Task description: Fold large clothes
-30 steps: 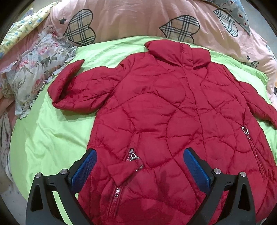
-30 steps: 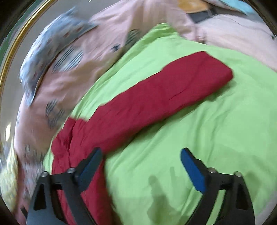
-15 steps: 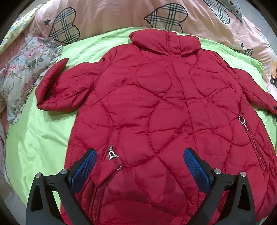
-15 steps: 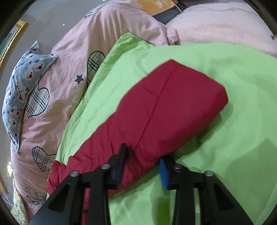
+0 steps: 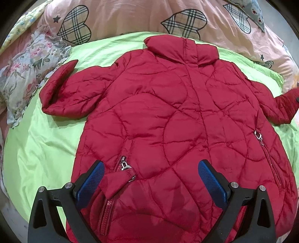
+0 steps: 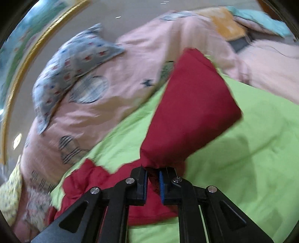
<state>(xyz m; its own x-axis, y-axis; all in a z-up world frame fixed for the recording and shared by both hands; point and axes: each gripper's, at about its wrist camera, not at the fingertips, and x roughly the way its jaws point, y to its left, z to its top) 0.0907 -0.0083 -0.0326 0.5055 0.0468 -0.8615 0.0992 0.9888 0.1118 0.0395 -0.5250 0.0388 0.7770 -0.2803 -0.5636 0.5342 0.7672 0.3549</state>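
- Nearest in the left view, the left gripper (image 5: 149, 181) hangs over the hem of a red jacket (image 5: 168, 119), its 2 blue pads spread wide with nothing pinched between them.
- Between those pads lie a pocket zip (image 5: 124, 165) and a small red tab (image 5: 119, 182), flat on the quilting.
- The jacket lies front up on a green sheet (image 5: 43, 153), collar (image 5: 181, 49) at the far end, 1 sleeve (image 5: 63, 93) bent out to the left.
- At the right edge, the other sleeve is lifted, its cuff blurred.
- In the right view, the right gripper (image 6: 152, 179) has its pads narrowed onto a bunched fold of that right sleeve (image 6: 190, 112), which rises stiffly above the sheet.
- Farther back sit a pink quilt (image 5: 130, 16) with checked hearts, a floral pillow (image 5: 24, 74) at left and a blue pillow (image 6: 74, 61).
- Risk, as a judgement: the shell looks slick and puffy, and only a small pinch is held, so the sleeve could slip out mid-fold.
- Risk: with the left gripper holding nothing, pulling the sleeve across may drag the whole jacket and wrinkle the sheet.
- Risk: the padding may spring back, so a fold laid loosely might reopen.
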